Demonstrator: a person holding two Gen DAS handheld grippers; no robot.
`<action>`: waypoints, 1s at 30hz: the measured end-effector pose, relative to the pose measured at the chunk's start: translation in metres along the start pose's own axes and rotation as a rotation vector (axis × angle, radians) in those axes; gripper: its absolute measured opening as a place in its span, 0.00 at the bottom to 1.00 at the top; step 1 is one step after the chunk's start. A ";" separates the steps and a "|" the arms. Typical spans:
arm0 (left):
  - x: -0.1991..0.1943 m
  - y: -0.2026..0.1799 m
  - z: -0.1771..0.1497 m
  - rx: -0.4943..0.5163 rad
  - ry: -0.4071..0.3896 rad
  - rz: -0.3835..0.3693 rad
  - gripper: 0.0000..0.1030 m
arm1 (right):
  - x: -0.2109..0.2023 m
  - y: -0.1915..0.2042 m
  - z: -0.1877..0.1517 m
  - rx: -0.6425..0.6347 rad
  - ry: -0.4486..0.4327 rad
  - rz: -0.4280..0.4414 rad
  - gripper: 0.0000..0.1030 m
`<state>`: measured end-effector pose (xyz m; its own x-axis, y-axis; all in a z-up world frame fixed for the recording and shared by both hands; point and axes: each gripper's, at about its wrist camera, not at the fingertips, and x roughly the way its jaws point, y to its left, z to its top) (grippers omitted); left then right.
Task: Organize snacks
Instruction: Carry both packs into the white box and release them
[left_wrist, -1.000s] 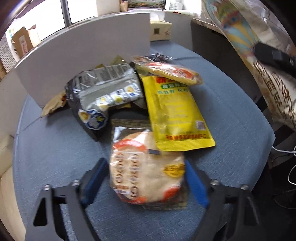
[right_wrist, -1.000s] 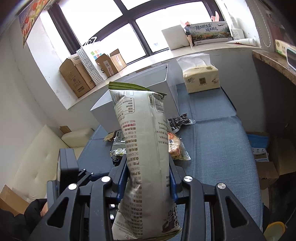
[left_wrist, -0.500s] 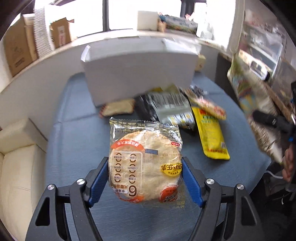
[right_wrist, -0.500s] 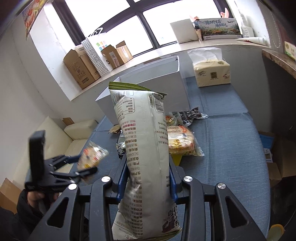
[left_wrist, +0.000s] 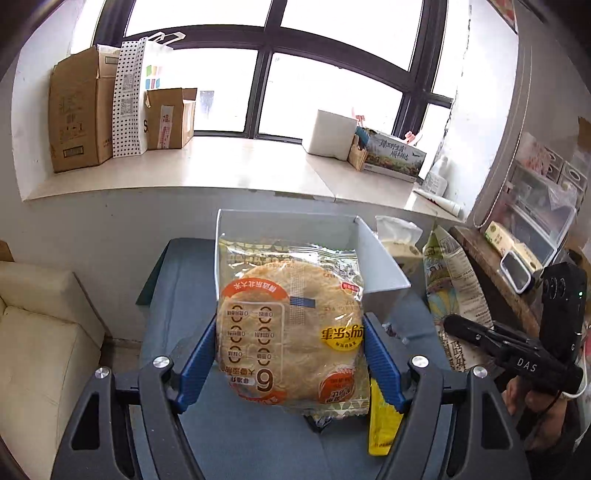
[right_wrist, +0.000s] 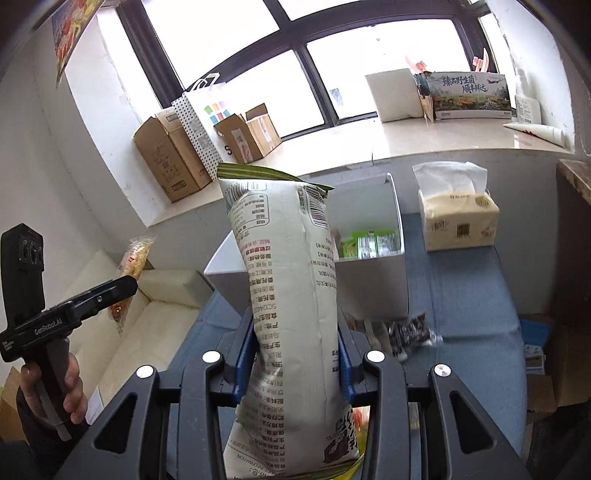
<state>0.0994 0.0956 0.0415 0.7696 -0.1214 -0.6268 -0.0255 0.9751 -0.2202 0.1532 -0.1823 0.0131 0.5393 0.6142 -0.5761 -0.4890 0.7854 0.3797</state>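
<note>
In the left wrist view my left gripper is shut on a round flatbread pack with orange labels, held in the air before the open white box. My right gripper is shut on a tall pale snack bag, which stands upright and hides part of the box. Green packets lie inside the box. Each gripper shows in the other's view: the left gripper at the left in a hand, the right gripper at the right.
A yellow pack and a dark pack lie on the blue table. A tissue pack stands right of the box. A cream sofa is at the left. Cardboard boxes line the windowsill.
My left gripper has lifted the flatbread pack off the table and tilted up to face the box and window. My right gripper has carried the tall bag nearer the box.
</note>
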 end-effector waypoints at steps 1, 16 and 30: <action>0.008 -0.004 0.016 0.004 -0.002 0.008 0.77 | 0.007 -0.002 0.013 0.015 0.000 0.007 0.40; 0.169 0.015 0.097 0.005 0.127 0.150 0.78 | 0.133 -0.057 0.125 0.088 0.102 -0.173 0.43; 0.178 0.019 0.086 0.029 0.156 0.183 1.00 | 0.123 -0.049 0.115 0.040 0.058 -0.165 1.00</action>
<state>0.2907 0.1089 -0.0106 0.6460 0.0329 -0.7626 -0.1358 0.9881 -0.0724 0.3223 -0.1368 0.0072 0.5686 0.4725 -0.6733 -0.3692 0.8781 0.3044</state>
